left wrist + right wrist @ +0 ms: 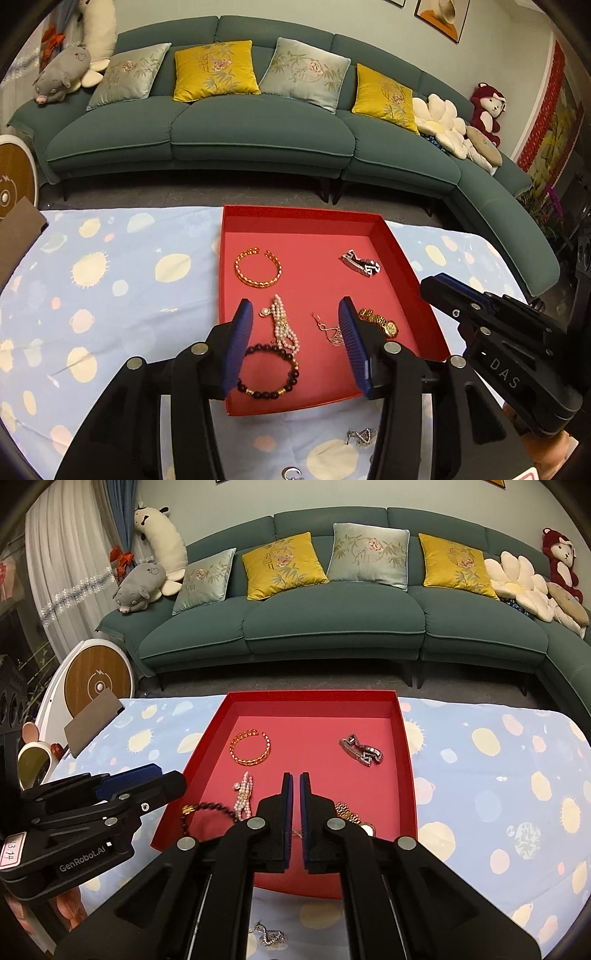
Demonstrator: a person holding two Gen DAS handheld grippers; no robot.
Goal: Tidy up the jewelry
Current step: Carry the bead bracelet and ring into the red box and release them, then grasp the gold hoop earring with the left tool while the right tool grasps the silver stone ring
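Note:
A red tray (406, 258) (408, 760) sits on the table. In it lie a gold bangle (258, 267) (250, 747), a silver link bracelet (360, 263) (361, 751), a pearl strand (282, 324) (243, 794), a dark bead bracelet (267, 373) (207, 808), a thin rose chain (328, 328) and a gold watch (380, 321) (351, 818). My left gripper (295, 314) is open and empty over the tray's near half. My right gripper (295, 777) is shut, empty, above the tray. A silver piece (362, 437) (271, 938) lies on the cloth in front of the tray.
The table wears a pale blue spotted cloth (110, 295) (498, 775). A small ring (291, 472) lies near the front edge. A green sofa (258, 140) stands behind. A brown card (92, 720) and round stand (98, 686) sit at the left.

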